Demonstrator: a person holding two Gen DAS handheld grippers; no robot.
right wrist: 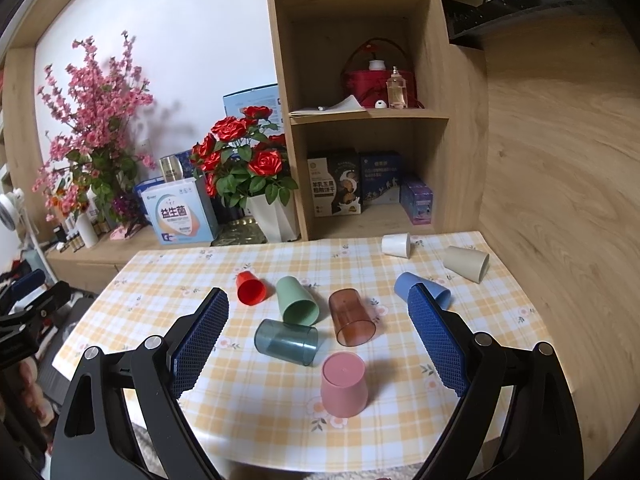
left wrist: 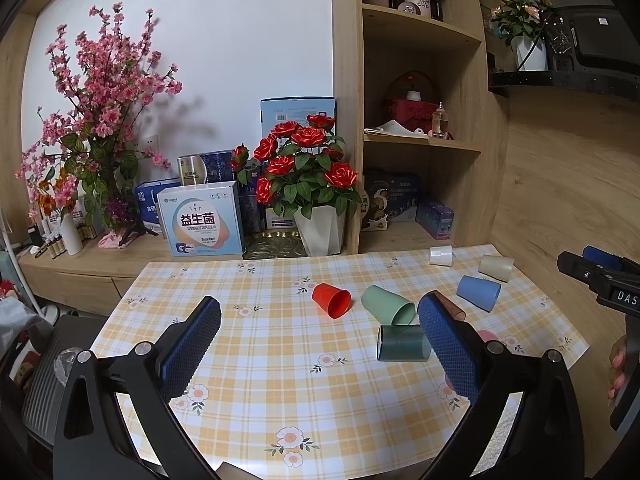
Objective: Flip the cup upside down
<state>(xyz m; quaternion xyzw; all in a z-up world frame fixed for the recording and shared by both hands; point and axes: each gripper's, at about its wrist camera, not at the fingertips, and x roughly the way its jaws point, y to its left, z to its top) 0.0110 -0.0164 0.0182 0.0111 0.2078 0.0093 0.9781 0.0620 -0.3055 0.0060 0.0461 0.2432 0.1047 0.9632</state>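
Right tongs (right wrist: 318, 344) and left tongs (left wrist: 320, 346) both spread wide, empty. Pink plastic cup (right wrist: 344, 384) stands inverted on table (right wrist: 500, 304); we judge next: grasp toppled teal translucent cup (right wrist: 286, 341).

soft daylight, sharp, fisheye-warped edges

Pink cup (right wrist: 344, 384); red cup (right wrist: 250, 288); yellow-checked floral tablecloth (right wrist: 256, 412); blue gripper pads (right wrist: 200, 340).

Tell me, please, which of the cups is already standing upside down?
The pink cup, nearest the right tool, stands mouth-down on the table; every other cup lies on its side.
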